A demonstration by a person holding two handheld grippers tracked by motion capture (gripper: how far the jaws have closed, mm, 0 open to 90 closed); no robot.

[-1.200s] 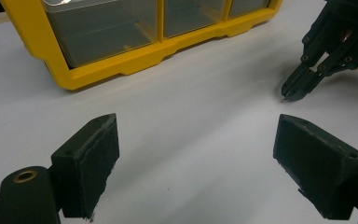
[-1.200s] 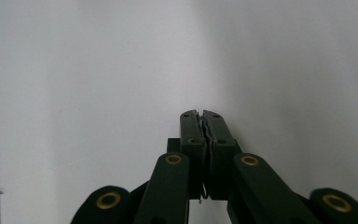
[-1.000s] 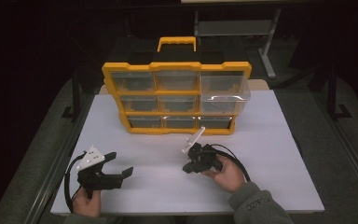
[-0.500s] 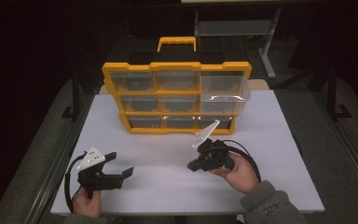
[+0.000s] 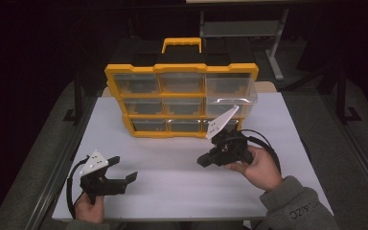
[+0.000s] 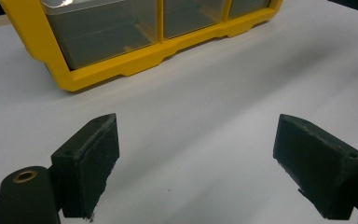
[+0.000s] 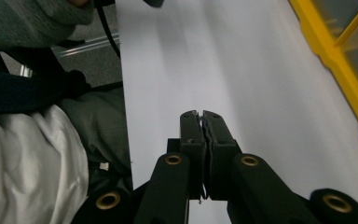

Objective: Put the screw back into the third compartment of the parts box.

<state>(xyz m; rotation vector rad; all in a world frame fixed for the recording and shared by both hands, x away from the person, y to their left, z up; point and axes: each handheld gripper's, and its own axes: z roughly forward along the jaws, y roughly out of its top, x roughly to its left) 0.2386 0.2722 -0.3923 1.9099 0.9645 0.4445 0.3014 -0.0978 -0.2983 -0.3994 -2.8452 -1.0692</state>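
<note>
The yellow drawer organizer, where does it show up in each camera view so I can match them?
High view: yellow drawer organizer stands upper centre.
Left gripper view: its bottom edge runs across the top.
Right gripper view: its frame fills the right edge.
Shared landmark: white tabletop.

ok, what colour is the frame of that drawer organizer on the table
Yellow, with clear drawers. The drawer organizer shows it best in the high view.

The table point(image 5: 182, 177) carries a white top sheet with grey margins exposed on both long sides. One item stands directly on it: a yellow drawer organiser point(image 5: 182, 98) with a yellow carry handle and clear compartments. Forward of the organiser, the white surface is bare.
</note>
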